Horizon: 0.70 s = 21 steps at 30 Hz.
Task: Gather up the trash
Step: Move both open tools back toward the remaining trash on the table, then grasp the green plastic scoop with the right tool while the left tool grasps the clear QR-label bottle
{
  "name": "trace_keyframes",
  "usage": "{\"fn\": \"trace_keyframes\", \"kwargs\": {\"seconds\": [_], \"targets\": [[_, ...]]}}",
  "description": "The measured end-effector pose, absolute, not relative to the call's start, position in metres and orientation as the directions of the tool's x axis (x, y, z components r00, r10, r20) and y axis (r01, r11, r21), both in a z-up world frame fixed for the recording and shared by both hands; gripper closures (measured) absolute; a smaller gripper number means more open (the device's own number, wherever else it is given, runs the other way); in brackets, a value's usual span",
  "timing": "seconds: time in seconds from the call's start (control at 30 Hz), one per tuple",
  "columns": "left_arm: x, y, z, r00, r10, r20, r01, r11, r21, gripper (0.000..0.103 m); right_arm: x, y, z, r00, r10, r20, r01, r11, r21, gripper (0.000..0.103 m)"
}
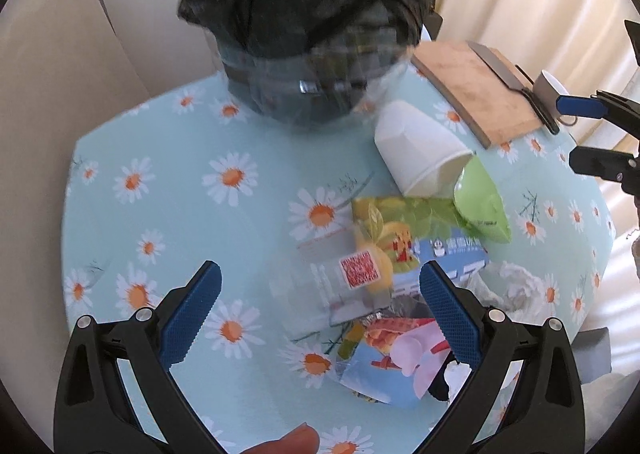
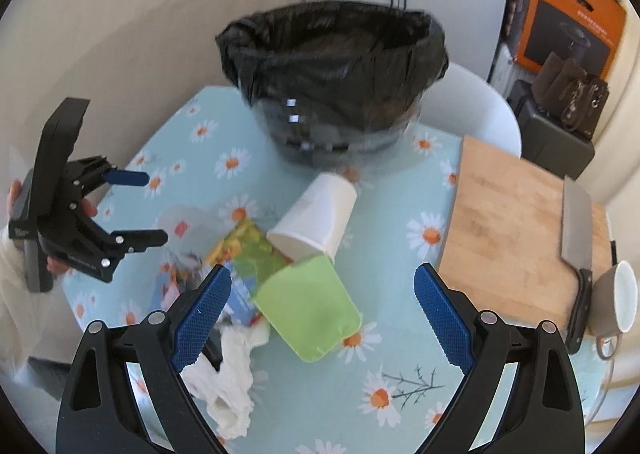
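Note:
A bin with a black bag (image 1: 308, 34) (image 2: 336, 82) stands at the table's far side. Trash lies in a heap in front of it: a white paper cup (image 1: 420, 150) (image 2: 316, 214) on its side, a green cup (image 1: 482, 202) (image 2: 312, 310), a clear plastic cup (image 1: 320, 290), colourful wrappers (image 1: 400, 238) (image 2: 248, 250) and a crumpled white tissue (image 1: 508, 286) (image 2: 228, 370). My left gripper (image 1: 320, 314) is open above the clear cup and wrappers. My right gripper (image 2: 322, 318) is open around the green cup. The left gripper also shows in the right wrist view (image 2: 132, 210).
A wooden cutting board (image 2: 508, 230) (image 1: 476, 90) with a cleaver (image 2: 576, 226) lies at the right, with a grey mug (image 2: 616, 302) beside it. The table wears a light blue daisy cloth (image 1: 180, 182). A white chair (image 2: 476, 106) stands behind the bin.

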<state>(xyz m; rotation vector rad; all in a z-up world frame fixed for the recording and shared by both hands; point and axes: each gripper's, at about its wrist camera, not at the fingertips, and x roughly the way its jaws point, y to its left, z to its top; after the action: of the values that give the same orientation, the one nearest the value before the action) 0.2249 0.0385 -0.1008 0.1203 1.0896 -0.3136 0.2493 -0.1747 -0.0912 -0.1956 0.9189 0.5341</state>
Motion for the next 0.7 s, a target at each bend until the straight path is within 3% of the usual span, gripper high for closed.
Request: {"fn": "trace_keyframes", "kwargs": {"seconds": [0.7], "targets": [[0.243, 0.031, -0.139, 0.319, -0.18, -0.931, 0.311, 0.947, -0.077, 0.006, 0.268, -0.166, -0.177, 0.309, 0.411, -0.858, -0.634, 0.762, 0.137, 0.015]]}}
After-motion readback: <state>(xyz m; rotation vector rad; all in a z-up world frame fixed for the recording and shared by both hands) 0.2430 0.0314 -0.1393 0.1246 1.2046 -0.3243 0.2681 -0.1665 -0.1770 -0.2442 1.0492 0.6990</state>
